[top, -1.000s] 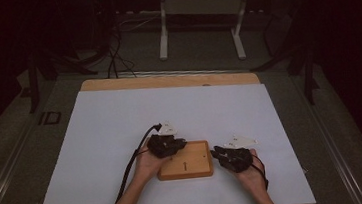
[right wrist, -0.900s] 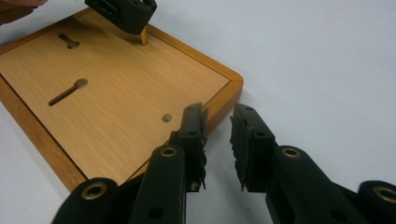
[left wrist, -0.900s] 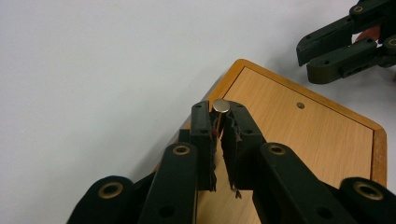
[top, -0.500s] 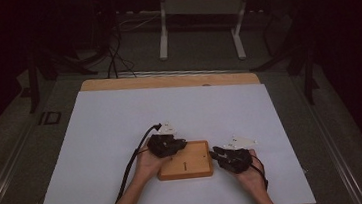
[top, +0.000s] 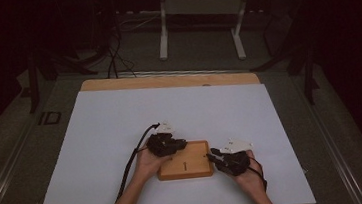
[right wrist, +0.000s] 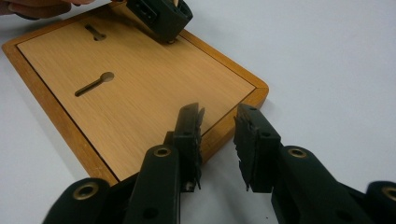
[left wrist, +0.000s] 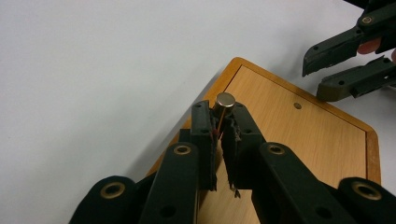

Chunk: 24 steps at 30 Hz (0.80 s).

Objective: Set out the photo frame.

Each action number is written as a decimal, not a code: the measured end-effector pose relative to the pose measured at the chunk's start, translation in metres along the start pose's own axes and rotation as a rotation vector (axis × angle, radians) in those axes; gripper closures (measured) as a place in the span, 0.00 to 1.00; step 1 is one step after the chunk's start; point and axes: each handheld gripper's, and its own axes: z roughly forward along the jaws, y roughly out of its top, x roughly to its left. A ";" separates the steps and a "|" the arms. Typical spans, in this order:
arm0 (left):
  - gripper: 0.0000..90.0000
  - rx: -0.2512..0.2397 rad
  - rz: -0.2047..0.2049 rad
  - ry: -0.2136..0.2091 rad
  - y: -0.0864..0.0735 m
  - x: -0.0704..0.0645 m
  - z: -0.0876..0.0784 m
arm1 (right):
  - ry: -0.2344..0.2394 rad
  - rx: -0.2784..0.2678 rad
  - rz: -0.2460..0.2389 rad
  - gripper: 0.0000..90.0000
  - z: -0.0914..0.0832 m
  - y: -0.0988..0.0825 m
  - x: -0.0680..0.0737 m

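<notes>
a flat brown wooden board with a raised rim (top: 185,166) lies on the big white table sheet (top: 120,123), near the person's edge and a little right of the middle. the left gripper (left wrist: 219,122) sits over the board's far left corner, and its two black jaws are pinching a small round silver metal peg (left wrist: 226,101) that stands upright between their tips. in the left gripper view the peg is right at the board's rim, with a small round hole (left wrist: 297,106) in the wood farther off. the right gripper (right wrist: 219,122) rests at the board's near right corner. its jaws have just been opening, they are spread apart now with nothing between them, and the board's corner lies just past their tips. two keyhole-shaped slots (right wrist: 93,84) are cut in the board's top. the person's left hand (top: 147,161) and right hand (top: 249,176) hold the grippers low by the board.
</notes>
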 end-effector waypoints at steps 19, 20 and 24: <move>0.93 0.032 0.002 -0.014 0.004 0.003 0.001 | 0.029 -0.006 -0.008 0.72 -0.002 0.001 0.002; 0.93 0.033 0.003 -0.016 0.004 0.003 0.001 | 0.031 -0.007 -0.007 0.72 -0.002 0.001 0.003; 0.93 0.029 -0.005 -0.025 0.005 0.004 0.001 | 0.039 -0.007 -0.012 0.71 -0.002 0.001 0.004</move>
